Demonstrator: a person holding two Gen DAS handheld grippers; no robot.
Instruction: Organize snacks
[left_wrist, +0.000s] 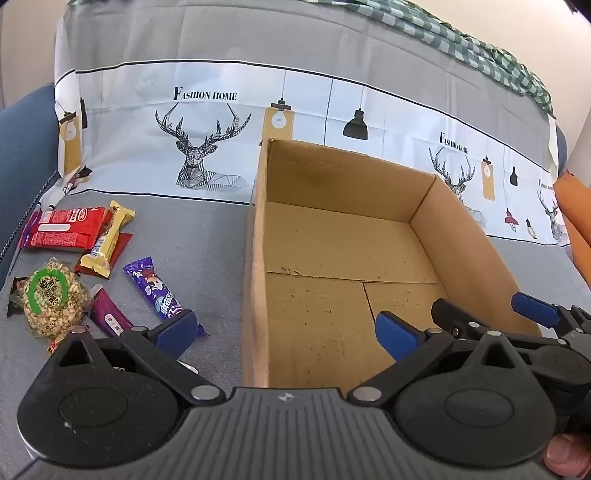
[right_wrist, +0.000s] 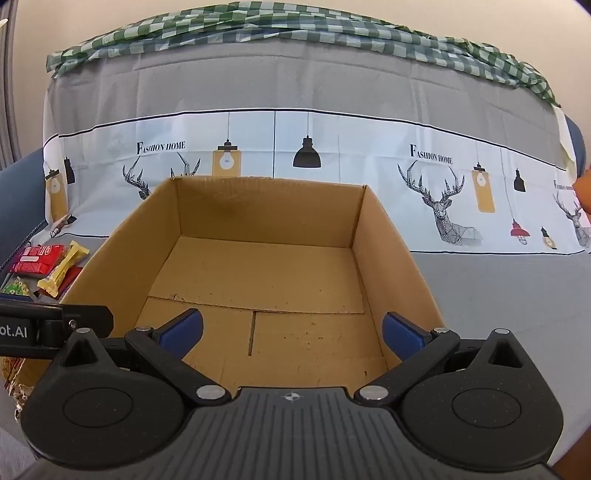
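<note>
An open cardboard box (left_wrist: 469, 236) (right_wrist: 388, 236) stands on a grey cloth-covered sofa seat and holds nothing. Snacks lie left of it: a red pack (left_wrist: 62, 227) (right_wrist: 35, 258), a yellow bar (left_wrist: 107, 240) (right_wrist: 62, 269), a purple bar (left_wrist: 157, 290), a round peanut brittle pack (left_wrist: 51, 297), a dark purple sachet (left_wrist: 109, 317). My left gripper (left_wrist: 286, 330) is open and empty, straddling the box's left wall. My right gripper (right_wrist: 291, 330) is open and empty over the box's near edge; it shows at the right in the left wrist view (left_wrist: 491, 314).
The printed cloth (left_wrist: 207, 147) with deer and lamps covers the sofa back. A green checked cloth (right_wrist: 295, 33) lies along its top. An orange cushion (left_wrist: 576, 206) sits at the far right. The blue sofa arm (left_wrist: 22, 155) is at the left.
</note>
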